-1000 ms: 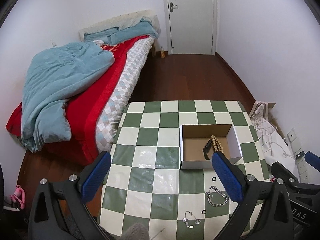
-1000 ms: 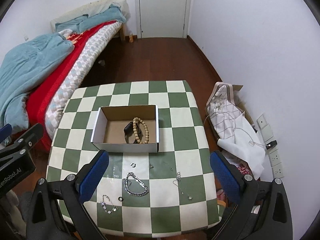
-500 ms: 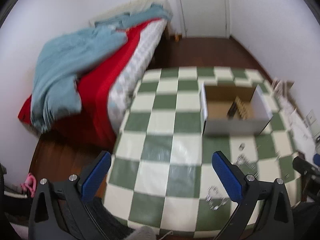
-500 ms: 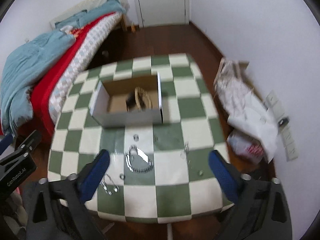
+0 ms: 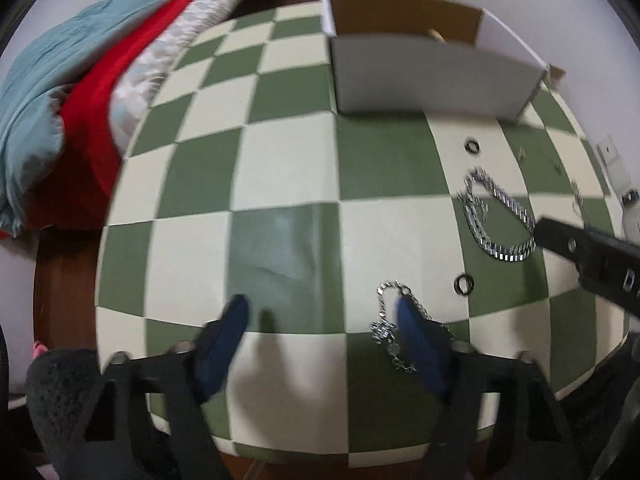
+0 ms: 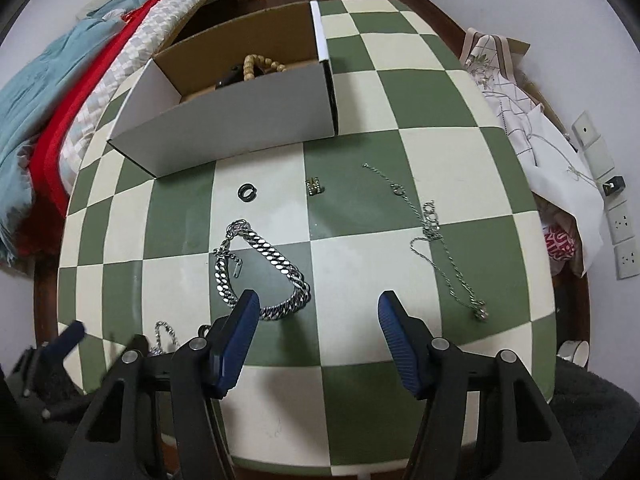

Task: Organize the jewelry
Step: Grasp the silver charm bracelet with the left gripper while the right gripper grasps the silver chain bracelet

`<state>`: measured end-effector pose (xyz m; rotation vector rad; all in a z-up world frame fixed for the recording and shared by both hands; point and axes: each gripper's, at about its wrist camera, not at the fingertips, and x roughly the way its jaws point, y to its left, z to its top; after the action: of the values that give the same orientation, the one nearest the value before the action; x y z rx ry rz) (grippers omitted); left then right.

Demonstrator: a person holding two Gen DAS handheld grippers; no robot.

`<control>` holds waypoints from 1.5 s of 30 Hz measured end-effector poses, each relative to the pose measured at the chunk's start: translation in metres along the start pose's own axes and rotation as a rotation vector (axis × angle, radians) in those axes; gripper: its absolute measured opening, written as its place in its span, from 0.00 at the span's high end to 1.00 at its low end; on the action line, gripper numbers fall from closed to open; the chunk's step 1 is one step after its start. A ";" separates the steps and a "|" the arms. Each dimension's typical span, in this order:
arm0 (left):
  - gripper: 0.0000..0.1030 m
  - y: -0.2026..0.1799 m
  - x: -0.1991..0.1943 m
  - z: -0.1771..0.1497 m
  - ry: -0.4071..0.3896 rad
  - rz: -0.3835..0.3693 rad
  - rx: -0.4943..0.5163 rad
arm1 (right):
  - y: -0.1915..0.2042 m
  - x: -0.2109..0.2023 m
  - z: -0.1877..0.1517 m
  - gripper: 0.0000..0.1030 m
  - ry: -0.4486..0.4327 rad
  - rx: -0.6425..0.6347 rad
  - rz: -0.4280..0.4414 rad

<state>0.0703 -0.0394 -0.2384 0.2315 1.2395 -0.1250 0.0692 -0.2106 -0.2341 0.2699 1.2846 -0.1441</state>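
The left gripper point(image 5: 322, 312) hovers low over the green-and-cream checked counter point(image 5: 280, 168), jaws spread wide and empty, its right finger over a thin silver charm bracelet point(image 5: 386, 326). The right gripper point(image 6: 318, 314) is likewise released, its left fingertip point(image 6: 248, 306) at the chunky silver curb-chain bracelet point(image 6: 260, 268). A white cardboard box point(image 6: 240, 120) holds a wooden bead bracelet point(image 6: 256, 65).

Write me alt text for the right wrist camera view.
The open right gripper hovers low over a green-and-cream checkered table, its left fingertip beside a chunky silver chain bracelet. Farther off lie a dark ring, a thin chain necklace and a cardboard box holding wooden beads.
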 end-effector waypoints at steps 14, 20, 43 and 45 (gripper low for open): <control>1.00 0.007 -0.003 -0.005 -0.034 -0.030 0.004 | 0.007 0.015 -0.001 0.94 -0.006 -0.075 -0.037; 1.00 0.026 -0.017 0.002 -0.051 -0.083 -0.040 | -0.006 0.000 -0.001 0.96 -0.027 -0.010 0.046; 0.55 0.008 -0.004 -0.008 0.020 -0.165 0.063 | -0.016 -0.054 0.001 0.96 -0.096 0.030 0.140; 0.62 0.000 -0.007 -0.012 -0.015 -0.150 0.103 | -0.016 -0.052 0.000 0.96 -0.093 0.030 0.137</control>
<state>0.0570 -0.0364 -0.2357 0.2262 1.2366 -0.3201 0.0502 -0.2282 -0.1863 0.3716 1.1683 -0.0588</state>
